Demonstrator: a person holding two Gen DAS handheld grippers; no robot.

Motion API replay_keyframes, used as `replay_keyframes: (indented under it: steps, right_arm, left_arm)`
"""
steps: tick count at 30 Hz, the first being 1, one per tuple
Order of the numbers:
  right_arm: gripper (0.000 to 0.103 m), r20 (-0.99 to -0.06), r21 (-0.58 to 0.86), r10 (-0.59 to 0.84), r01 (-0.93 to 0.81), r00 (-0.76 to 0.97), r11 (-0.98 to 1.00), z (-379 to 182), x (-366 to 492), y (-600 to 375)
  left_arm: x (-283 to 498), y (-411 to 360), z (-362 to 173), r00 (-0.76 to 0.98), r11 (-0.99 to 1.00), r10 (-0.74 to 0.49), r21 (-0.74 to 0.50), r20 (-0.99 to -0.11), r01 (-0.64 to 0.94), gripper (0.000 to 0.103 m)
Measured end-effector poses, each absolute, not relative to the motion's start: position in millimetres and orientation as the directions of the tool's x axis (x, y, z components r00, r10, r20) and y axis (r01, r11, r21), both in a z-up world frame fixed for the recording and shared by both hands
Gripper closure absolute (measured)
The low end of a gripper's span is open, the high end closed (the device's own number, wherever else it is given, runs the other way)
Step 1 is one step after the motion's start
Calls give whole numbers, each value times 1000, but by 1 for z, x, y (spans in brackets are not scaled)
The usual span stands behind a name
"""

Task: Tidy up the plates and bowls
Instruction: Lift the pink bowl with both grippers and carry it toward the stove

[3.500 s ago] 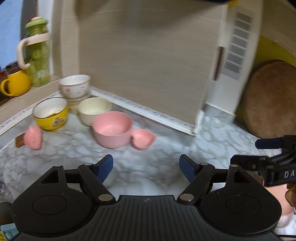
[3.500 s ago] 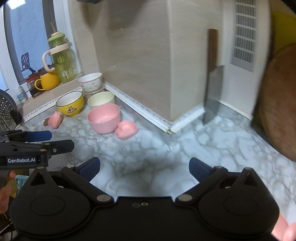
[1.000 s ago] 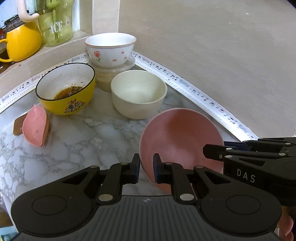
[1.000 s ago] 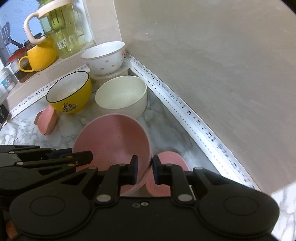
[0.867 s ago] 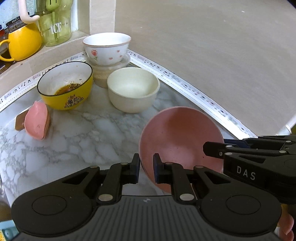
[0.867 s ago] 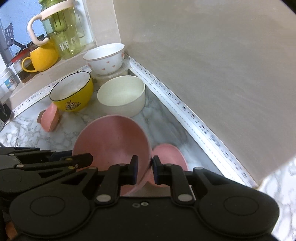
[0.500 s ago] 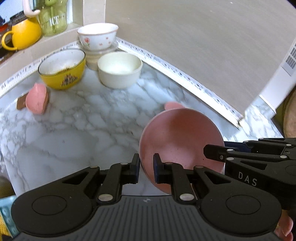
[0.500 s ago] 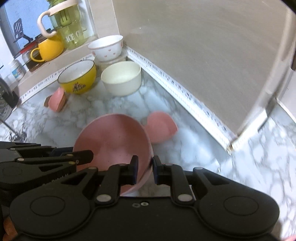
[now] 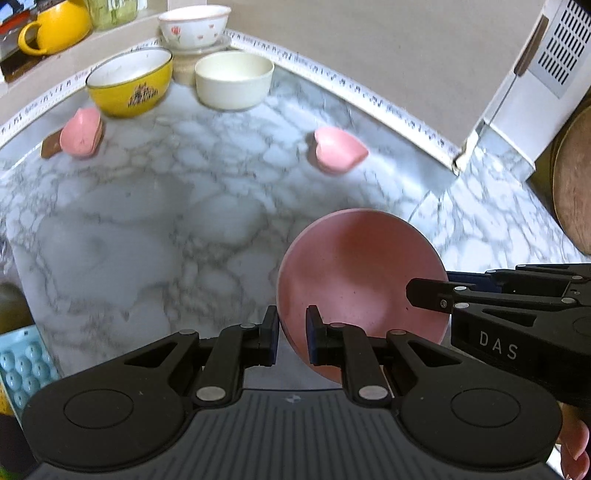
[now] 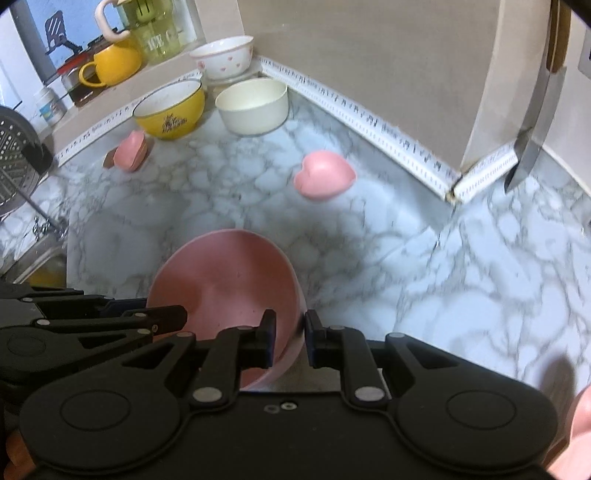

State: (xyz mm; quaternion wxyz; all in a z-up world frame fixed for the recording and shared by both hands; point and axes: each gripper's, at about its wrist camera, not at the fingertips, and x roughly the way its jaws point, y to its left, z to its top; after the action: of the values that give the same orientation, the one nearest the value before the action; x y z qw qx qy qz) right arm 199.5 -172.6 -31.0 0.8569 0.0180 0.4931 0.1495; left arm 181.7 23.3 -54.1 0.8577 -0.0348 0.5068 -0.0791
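Bowl (image 9: 364,273) first: it is big and pink, and I am holding it up above the marble desk (image 9: 147,229) with both tools at once. My left hand-held gripper (image 9: 291,332) is pinching the bowl's rim on the left side, with its two fingers nearly together and only the thin wall between them. My right hand-held gripper (image 10: 290,336) is pinching the rim on the other side in the same tight way. The bowl is tilting, so its inside is showing in both views.

Past the bowl, a small pink heart dish (image 10: 325,179) is sitting alone on the desk, well apart from what I am carrying. Farther back, a cream bowl (image 9: 233,79) is standing near the wall strip, and a yellow bowl (image 9: 131,86) is standing just beside it. Behind those two, a white bowl with little flowers (image 9: 194,27) is resting on top of a round tub. Another small pink dish (image 9: 82,131) is leaning on its side to the left of the yellow bowl.

On the ledge by the window, a yellow mug (image 10: 112,64) is sitting next to a green jug (image 10: 159,31). A knife (image 10: 535,122) is hanging on the wall at the right. A round wooden board (image 9: 574,184) is leaning at the far right edge.
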Motion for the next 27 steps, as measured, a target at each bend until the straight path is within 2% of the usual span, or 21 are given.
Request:
replay_keyframes:
  steps: [27]
  right_arm:
    - [87,-865,204,280,-218,416,954,-47,175,-170]
  left_arm:
    - [153,31,-68,435,982,-184,-149,-882,112,89]
